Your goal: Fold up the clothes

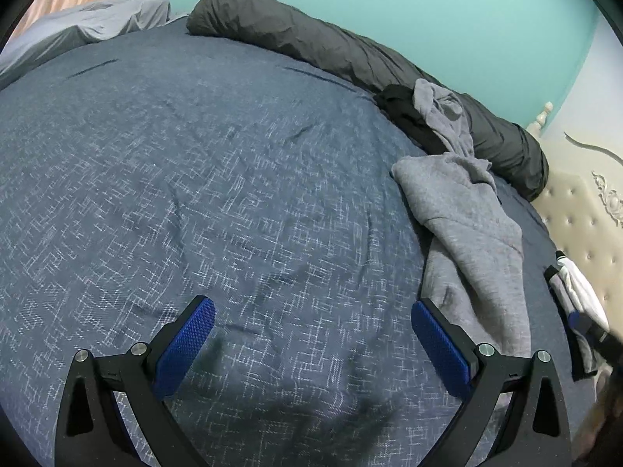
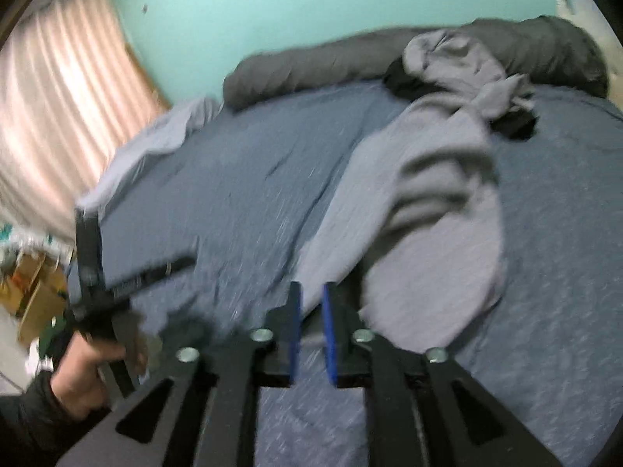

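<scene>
The left tongs point(image 1: 313, 325) gape wide over the blue bedspread point(image 1: 194, 179), grey garment point(image 1: 467, 233) just right.

We find no legible text, label, brand, number or sign in either view; the boxes point(image 2: 37, 292) at far left are too blurred to read.

Both grippers, left gripper point(image 1: 313, 305) and right gripper point(image 2: 312, 299), have black angular frames, silver round bolts and blue textured pads point(image 1: 187, 346) (mesh-like); the person's left hand point(image 2: 83, 373) emerges from a dark sleeve point(image 2: 27, 424)
</scene>
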Action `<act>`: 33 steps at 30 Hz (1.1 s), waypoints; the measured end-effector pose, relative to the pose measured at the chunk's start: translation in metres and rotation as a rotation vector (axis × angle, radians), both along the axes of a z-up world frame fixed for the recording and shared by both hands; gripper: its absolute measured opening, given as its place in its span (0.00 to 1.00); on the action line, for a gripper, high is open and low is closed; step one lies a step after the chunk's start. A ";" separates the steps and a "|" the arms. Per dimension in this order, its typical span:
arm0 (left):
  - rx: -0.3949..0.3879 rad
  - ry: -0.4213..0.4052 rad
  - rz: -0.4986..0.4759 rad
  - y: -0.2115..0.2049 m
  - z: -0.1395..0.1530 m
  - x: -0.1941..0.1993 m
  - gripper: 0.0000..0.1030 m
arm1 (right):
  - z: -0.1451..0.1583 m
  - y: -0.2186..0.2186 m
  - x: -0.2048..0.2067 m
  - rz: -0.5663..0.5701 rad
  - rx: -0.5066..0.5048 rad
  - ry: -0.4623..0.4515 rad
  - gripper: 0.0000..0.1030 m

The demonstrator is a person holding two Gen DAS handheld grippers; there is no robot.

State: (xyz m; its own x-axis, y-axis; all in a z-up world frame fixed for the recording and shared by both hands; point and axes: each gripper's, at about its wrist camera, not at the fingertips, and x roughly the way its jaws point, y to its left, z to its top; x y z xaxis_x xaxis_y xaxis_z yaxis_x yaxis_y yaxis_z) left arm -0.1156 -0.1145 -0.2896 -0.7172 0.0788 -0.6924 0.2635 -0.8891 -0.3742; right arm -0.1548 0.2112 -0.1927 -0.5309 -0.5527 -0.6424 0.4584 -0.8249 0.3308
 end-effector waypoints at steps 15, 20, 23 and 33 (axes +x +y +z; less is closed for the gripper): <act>-0.033 -0.024 -0.018 0.001 -0.009 -0.020 1.00 | -0.036 0.084 -0.154 -0.396 -0.077 -0.166 0.65; -0.035 -0.031 -0.016 -0.001 -0.012 -0.025 1.00 | -0.041 0.074 -0.197 -0.374 -0.068 -0.178 0.65; -0.038 -0.034 -0.017 -0.002 -0.013 -0.026 1.00 | -0.046 0.066 -0.215 -0.372 -0.081 -0.181 0.65; -0.028 -0.032 -0.007 -0.010 -0.012 -0.023 1.00 | -0.013 -0.002 -0.207 -0.158 -0.080 -0.050 0.03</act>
